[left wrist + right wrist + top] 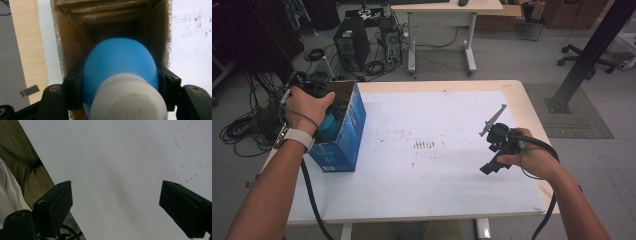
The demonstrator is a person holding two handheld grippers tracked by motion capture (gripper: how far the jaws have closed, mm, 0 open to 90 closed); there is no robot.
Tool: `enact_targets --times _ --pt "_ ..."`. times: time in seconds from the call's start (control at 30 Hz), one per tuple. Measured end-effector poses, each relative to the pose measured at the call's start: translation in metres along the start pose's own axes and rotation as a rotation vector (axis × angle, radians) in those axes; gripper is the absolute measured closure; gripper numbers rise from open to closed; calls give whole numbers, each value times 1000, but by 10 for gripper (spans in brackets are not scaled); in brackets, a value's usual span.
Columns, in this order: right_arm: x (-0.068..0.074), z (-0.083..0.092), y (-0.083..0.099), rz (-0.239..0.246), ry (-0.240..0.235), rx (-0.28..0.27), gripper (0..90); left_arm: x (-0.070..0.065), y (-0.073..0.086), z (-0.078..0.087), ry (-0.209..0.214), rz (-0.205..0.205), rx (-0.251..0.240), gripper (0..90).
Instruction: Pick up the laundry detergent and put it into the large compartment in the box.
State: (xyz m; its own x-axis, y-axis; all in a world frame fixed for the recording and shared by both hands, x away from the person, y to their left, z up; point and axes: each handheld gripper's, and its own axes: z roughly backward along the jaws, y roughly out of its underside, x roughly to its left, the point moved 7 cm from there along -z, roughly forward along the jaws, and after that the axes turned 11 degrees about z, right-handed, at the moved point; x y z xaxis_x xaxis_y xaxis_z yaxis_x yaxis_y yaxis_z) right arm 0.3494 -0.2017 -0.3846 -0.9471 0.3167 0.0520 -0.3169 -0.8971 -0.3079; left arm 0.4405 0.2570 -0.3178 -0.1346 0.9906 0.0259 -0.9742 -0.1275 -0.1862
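You work at a pale wood bench (532, 115) under a white, speckled sheet (432, 170). Grey floor (512, 60) all round. Upper left of the frame: a black computer tower (352, 46) among coiled cables (242, 131). Top centre: a second desk (447, 7) on white legs. Upper right: an office chair base (584, 55) and a black slanted post (589, 52).

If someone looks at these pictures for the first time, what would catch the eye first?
First, the blue bottle with a white cap, clamped in the left gripper and poised at the mouth of the open blue box at the table's left edge. Then the right gripper, fingers wide apart, above the bare white table.
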Motion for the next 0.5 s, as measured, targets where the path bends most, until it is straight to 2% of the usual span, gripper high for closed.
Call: enact_targets --times 0.5 --pt "0 -1 1 -4 -1 2 117 5 3 -20 -12 -8 14 373"
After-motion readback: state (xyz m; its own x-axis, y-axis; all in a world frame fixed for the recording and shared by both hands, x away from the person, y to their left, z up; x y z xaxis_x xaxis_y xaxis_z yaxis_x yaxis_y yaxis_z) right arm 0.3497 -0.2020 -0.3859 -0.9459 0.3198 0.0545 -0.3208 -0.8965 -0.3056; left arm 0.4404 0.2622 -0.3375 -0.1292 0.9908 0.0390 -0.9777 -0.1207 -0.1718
